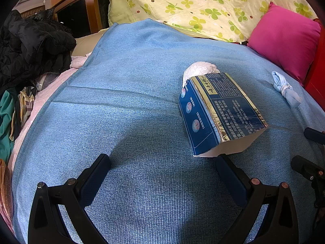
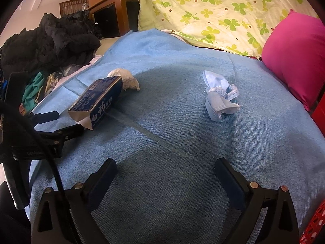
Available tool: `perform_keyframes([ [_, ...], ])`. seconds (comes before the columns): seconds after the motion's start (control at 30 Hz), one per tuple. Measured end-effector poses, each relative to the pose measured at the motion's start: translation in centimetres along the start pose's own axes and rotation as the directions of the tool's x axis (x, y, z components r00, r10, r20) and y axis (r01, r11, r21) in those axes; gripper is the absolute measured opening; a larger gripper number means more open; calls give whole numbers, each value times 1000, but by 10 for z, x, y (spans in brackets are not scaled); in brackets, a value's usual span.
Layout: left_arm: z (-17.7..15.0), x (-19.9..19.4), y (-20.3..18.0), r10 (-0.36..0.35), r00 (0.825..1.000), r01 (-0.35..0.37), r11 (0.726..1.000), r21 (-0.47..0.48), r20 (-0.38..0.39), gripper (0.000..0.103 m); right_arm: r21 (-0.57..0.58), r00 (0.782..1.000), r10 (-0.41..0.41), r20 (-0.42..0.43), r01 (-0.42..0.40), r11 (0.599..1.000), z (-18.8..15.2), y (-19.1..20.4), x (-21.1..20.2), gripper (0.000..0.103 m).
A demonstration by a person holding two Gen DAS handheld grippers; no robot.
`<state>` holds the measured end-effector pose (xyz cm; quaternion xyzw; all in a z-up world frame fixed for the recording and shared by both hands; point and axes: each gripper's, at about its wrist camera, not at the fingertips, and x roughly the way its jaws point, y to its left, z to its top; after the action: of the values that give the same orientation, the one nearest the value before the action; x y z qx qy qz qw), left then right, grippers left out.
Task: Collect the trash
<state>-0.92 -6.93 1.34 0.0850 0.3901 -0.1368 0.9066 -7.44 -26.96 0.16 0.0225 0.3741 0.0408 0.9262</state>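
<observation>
A dark blue toothpaste box [image 1: 219, 113] [image 2: 99, 99] lies on the light blue blanket [image 1: 132, 81] [image 2: 182, 142], its open end towards me. A crumpled white paper ball [image 1: 200, 69] [image 2: 127, 79] rests right behind its far end. A scrunched pale blue face mask [image 1: 284, 89] [image 2: 219, 97] lies apart, to the right of the box. My left gripper [image 1: 163, 158] is open and empty, its right fingertip just short of the box's open end. My right gripper [image 2: 166, 162] stands wide open, empty, over bare blanket, the mask well ahead of it.
A pink cushion [image 1: 284, 40] [image 2: 296, 57] and a clover-print quilt [image 1: 203, 4] lie at the back. Black jackets [image 1: 30, 44] and mixed clothes pile up at the left. A red crate [image 2: 316, 223] stands at the right edge; a wooden cabinet [image 1: 81, 6] stands behind.
</observation>
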Motion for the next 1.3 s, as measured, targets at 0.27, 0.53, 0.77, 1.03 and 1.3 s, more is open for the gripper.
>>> perform_keyframes([
  [0.27,0,0,0,0,1000,0,1000,0,0,103,0,1000,0,0,0,1000,0,-1,0,99],
  [0.53,0,0,1,0,1000,0,1000,0,0,103,1,1000,1,0,-1,1000,0,-1,0,99],
  [0.77,0,0,1,0,1000,0,1000,0,0,103,2,1000,2,1,-2,1000,0,-1,0,99],
  [1.03,0,0,1,0,1000,0,1000,0,0,103,4,1000,5,2,-5,1000,0,-1,-1,99],
  [1.3,0,0,1,0,1000,0,1000,0,0,103,4,1000,8,2,-8,1000,1,-2,0,100],
])
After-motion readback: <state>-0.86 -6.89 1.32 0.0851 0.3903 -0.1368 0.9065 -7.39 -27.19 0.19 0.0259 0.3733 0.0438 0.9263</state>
